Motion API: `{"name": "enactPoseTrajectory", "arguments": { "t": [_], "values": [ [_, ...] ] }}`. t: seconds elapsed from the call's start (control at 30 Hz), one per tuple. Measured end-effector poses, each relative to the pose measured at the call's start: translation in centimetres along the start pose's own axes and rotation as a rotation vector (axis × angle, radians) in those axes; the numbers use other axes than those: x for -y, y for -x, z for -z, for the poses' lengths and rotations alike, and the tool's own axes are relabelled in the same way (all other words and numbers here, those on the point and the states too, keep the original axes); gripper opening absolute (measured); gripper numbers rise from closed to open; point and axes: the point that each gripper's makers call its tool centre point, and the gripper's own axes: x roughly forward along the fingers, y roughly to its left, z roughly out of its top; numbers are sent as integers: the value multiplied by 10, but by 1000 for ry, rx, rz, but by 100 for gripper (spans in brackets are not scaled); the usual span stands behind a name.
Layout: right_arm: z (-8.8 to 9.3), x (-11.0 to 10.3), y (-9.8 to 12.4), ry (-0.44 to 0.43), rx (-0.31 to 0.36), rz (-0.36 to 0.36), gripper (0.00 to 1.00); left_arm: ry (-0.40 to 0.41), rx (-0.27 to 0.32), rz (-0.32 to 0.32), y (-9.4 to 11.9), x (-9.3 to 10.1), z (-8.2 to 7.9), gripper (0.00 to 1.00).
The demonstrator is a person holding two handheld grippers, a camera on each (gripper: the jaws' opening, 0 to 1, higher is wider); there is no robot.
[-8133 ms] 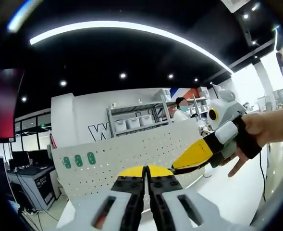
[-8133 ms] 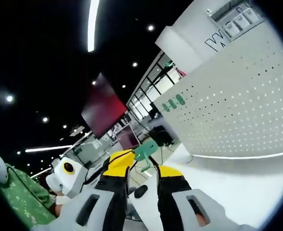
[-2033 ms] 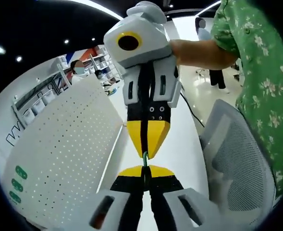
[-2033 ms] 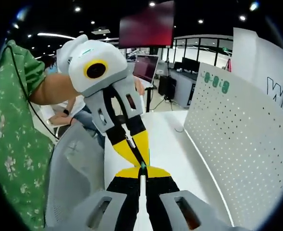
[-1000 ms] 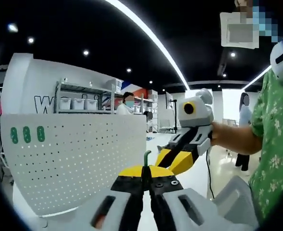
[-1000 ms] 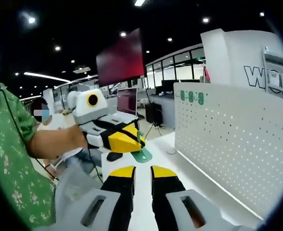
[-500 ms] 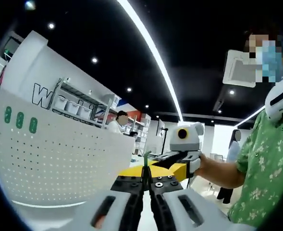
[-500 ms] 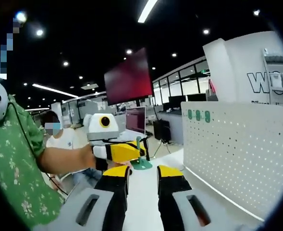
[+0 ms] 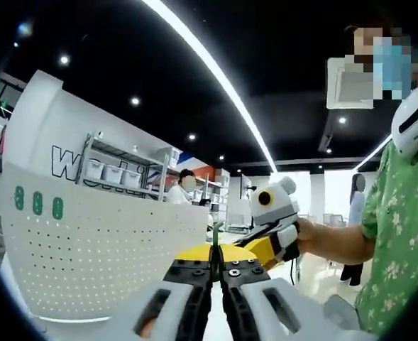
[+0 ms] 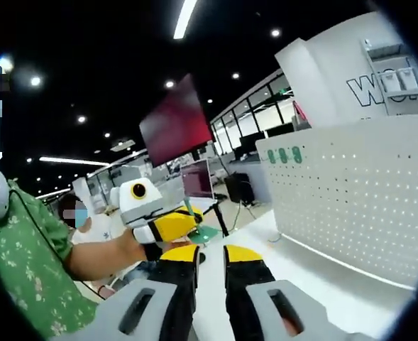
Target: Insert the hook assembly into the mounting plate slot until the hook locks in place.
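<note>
Pinching the green hook [image 9: 215,234], the left hand-held gripper [image 9: 216,253] faces the pegboard [image 9: 102,249].

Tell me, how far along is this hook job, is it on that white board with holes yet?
Not yet. Done: the green hook piece is picked up, pinched in the left gripper, whose jaws are shut on it. In hand: it is held up in the air, apart from the white pegboard. The right gripper is open and holds nothing. Left: bringing the hook to the board, pushing it in and locking it.
</note>
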Motion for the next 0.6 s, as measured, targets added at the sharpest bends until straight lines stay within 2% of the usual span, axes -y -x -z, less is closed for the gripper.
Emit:
{"name": "enactPoseTrajectory", "arguments": {
  "t": [0.13, 0.2, 0.5, 0.6],
  "values": [
    [2, -1, 0, -41, -5, -8, 12, -50, -10, -16, 2, 0, 2, 2],
    [1, -3, 1, -110, 10, -28, 11, -89, -18, -16, 2, 2, 2, 2],
    [-4, -7, -2, -213, 28, -72, 9, -134, 7, -6, 1, 6, -2, 2],
    [-2, -7, -2, -218, 21, -68, 7, -145, 12, 0, 0, 7, -2, 2]
  ]
}}
